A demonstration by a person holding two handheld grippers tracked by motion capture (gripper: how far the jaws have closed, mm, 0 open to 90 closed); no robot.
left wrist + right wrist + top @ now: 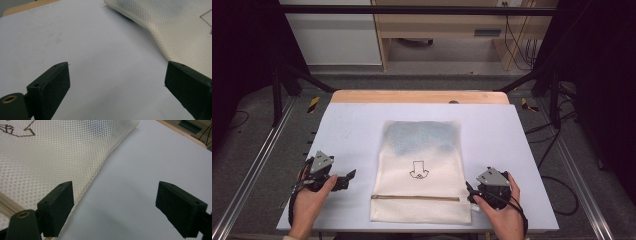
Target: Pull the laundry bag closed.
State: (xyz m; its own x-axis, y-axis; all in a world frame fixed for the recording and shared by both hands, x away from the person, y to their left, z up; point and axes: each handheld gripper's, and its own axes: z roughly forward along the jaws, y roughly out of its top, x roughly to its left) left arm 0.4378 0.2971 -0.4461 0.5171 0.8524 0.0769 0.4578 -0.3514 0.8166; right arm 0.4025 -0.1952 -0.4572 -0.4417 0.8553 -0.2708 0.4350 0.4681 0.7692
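Zipper [415, 198] at near end, mesh bag [419, 170] lengthwise toward far edge

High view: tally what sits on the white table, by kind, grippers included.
Mesh laundry bag, cream, zipper near its near end: 1
Handheld grippers: 2, the left gripper and the right gripper, both with jaws apart, one at each side of the bag
Total: 3

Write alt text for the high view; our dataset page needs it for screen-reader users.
A cream mesh bag with a zipper near its close end lies flat on a white table. A person's hands hold the left gripper and right gripper on either side of it, neither touching it.
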